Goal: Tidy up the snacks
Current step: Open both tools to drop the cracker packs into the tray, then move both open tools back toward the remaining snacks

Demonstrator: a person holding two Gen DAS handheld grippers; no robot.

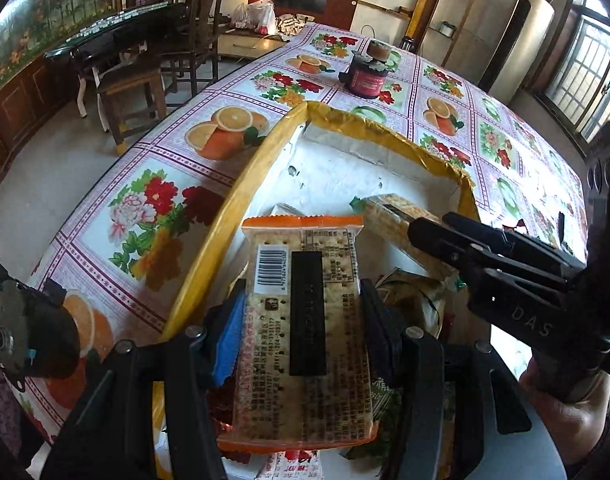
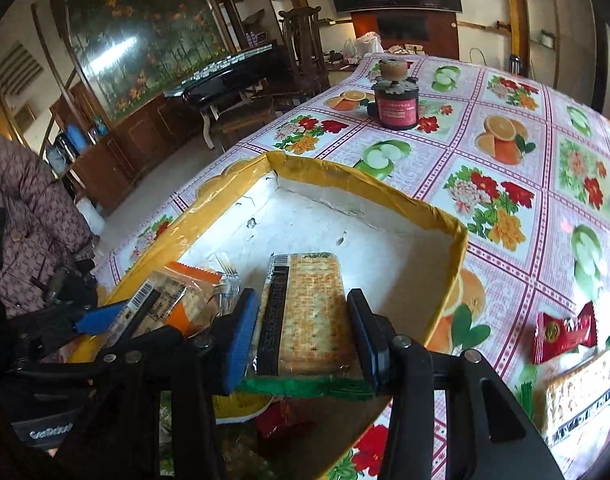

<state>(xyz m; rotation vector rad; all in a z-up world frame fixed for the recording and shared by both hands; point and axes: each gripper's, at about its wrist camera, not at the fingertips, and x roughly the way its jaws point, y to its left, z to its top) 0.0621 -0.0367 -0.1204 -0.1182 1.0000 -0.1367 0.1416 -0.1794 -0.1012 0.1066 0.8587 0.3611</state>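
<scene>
Oilcloth printed with squares of oranges, red flowers and green apples covered the table, and on it lay a shallow white tray with a yellow taped rim. Beyond the tray stood a dark jar with a red label and a cork-coloured top. The left gripper was clamped on an orange-edged cracker packet, barcode side up, held over the near end of the tray. The right gripper was closed on a green-edged cracker packet, also above the tray, just beside the other packet. More wrapped snacks lay under both grippers in the tray's near part. On the cloth to the right of the tray, a red candy and another cracker packet lay close together. Behind the table the room had a large flower mural, dark wooden chairs, a black side table and a barred window.
</scene>
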